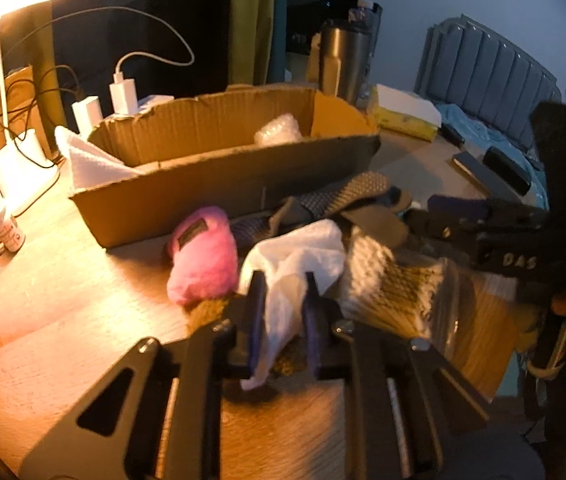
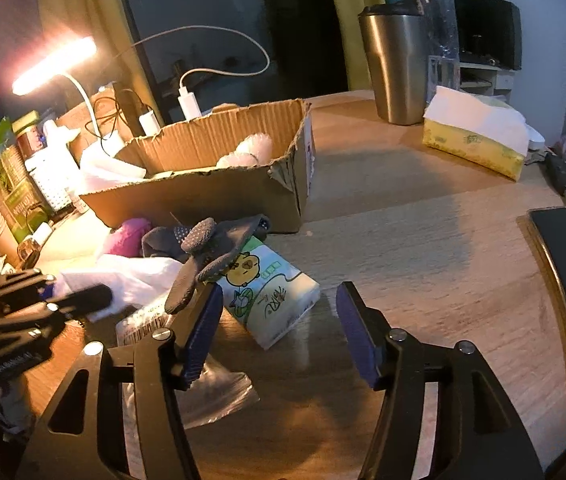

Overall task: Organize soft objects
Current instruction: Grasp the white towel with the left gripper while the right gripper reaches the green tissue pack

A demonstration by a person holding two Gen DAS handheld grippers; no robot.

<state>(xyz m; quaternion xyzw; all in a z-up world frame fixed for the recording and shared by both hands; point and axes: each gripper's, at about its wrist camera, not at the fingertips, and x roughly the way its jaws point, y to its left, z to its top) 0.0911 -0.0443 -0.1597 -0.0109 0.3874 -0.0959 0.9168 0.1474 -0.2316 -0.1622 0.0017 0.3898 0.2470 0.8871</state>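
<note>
White tissue (image 1: 295,252) lies crumpled on wooden table (image 2: 423,240), near side of cardboard box (image 1: 219,196), pinched between left gripper (image 1: 283,288) pads. Pink plush (image 1: 203,256) just left of it. Right gripper (image 2: 279,300) gapes wide, empty, near tissue pack (image 2: 271,292).

A home, likely a bedroom with a desk. A padded grey headboard (image 1: 491,80) and rumpled blue bedding (image 1: 467,124) lie at two o'clock past the wooden desk (image 2: 423,240). A lit lamp (image 2: 55,66) glows at ten o'clock, chargers (image 1: 123,94) beside it. A steel tumbler (image 2: 397,64) and tissue box (image 2: 479,136) stand at one o'clock; curtains (image 2: 353,20) hang at twelve.
</note>
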